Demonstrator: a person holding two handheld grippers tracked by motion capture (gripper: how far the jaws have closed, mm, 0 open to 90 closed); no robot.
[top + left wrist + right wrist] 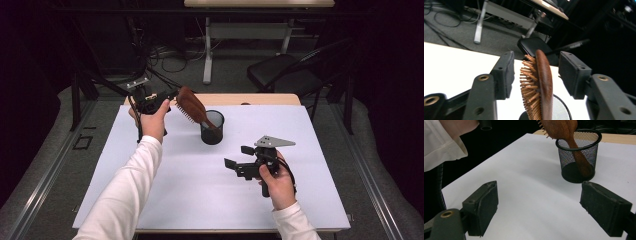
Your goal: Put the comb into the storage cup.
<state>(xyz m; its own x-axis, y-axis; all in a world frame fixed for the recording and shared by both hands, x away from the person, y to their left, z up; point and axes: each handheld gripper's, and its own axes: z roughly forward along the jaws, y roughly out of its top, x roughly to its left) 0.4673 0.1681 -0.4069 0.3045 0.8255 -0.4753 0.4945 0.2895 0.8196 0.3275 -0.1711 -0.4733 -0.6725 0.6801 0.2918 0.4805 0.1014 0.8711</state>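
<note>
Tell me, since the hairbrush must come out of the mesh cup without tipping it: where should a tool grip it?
Probably grip the hairbrush by its oval head, across the smooth wooden back and the bristle face, coming from the upper left where the left tool already straddles it. The handle is sunk inside the mesh cup, and the head leans out over the rim, free to reach.

— Where does the cup (212, 127) stand?
— On the table (200, 195), toward its far edge, near the middle.
— And the hairbrush (192, 107)?
— Its handle is down in the cup; its head leans out up and to the left, between the jaws of the left gripper (535, 72), touching neither pad.
— The right gripper (239, 156)?
— Nearer the front, to the right of the cup and well apart from it.
— Behind the table?
— A chair (285, 72) on the right and a desk (260, 4) farther back.
</note>
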